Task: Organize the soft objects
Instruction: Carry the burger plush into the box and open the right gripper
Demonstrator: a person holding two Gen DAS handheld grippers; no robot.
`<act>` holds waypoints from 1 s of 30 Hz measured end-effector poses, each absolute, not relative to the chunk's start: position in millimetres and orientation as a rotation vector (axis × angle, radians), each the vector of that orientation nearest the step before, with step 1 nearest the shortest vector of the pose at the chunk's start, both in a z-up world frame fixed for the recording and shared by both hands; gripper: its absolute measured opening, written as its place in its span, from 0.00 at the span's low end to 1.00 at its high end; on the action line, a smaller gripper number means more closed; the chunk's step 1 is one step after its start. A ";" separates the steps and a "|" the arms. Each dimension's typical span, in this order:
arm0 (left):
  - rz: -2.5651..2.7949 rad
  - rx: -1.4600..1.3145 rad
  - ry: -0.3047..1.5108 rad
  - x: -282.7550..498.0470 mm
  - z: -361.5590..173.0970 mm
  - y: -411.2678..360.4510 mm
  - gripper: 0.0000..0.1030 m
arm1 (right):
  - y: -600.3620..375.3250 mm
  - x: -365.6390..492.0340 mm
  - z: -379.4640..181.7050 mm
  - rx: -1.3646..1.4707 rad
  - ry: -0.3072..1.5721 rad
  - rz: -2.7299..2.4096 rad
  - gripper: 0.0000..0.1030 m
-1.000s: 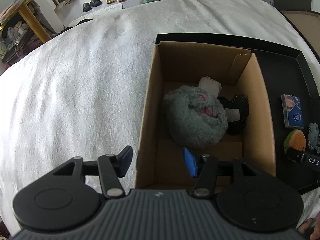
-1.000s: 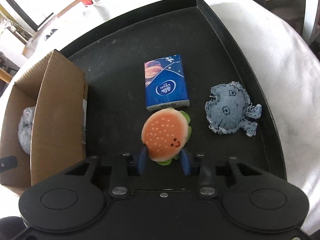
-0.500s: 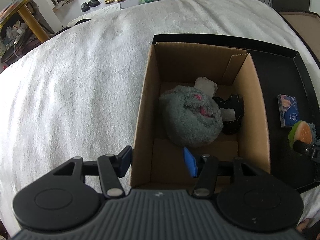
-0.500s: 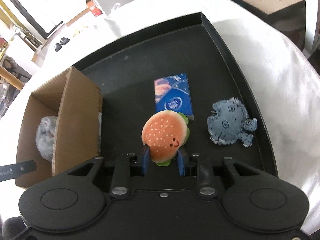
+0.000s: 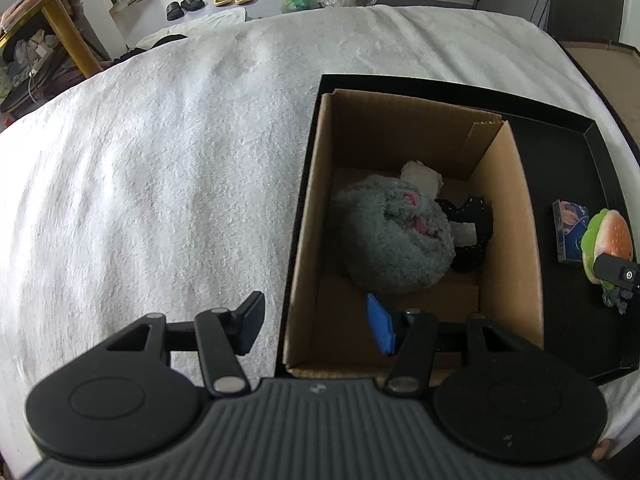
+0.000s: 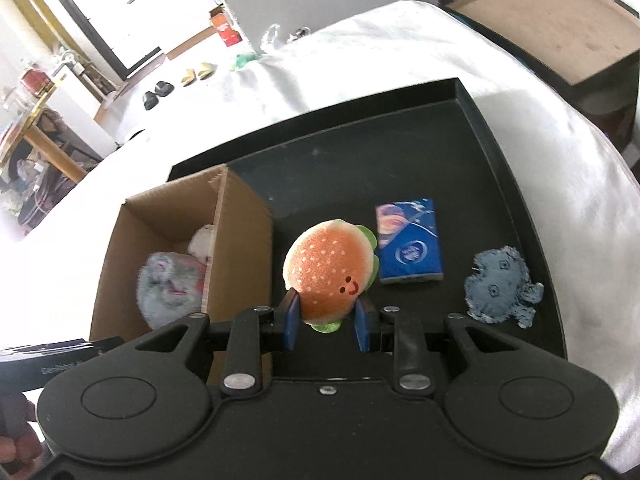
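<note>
Right claw (image 6: pixel 325 322) grips burger plush (image 6: pixel 330 270), lifted clear of black tray (image 6: pixel 516 200), just right of cardboard box (image 6: pixel 244 248). Left claw (image 5: pixel 316 324) half open, empty, straddling box's near-left wall. Boxed: grey plush (image 5: pixel 394 240), dark item. Left on tray: tissue pack (image 6: pixel 410 246), denim toy (image 6: pixel 498 284). Only left view shows the dark item.

Soft daylight, blown-out background, fisheye-warped edges

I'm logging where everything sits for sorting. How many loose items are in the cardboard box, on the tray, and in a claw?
In the cardboard box: 3
On the black tray: 2
In the right claw: 1, the burger plush
Total: 6
</note>
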State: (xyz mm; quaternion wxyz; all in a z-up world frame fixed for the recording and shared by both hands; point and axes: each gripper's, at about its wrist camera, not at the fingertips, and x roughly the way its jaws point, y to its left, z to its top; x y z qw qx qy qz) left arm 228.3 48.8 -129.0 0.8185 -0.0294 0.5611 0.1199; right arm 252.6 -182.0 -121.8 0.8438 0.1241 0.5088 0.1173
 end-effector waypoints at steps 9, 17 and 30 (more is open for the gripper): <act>0.241 -0.090 1.177 221.8 -127.6 60.0 0.53 | -160.8 249.9 -105.5 0.233 1.054 0.275 0.27; 0.210 -0.136 1.163 215.0 -130.0 70.8 0.49 | -136.7 247.5 -89.3 0.208 1.037 0.320 0.27; 0.158 -0.212 1.152 209.7 -133.4 85.1 0.19 | -96.3 241.6 -82.9 0.173 1.056 0.399 0.27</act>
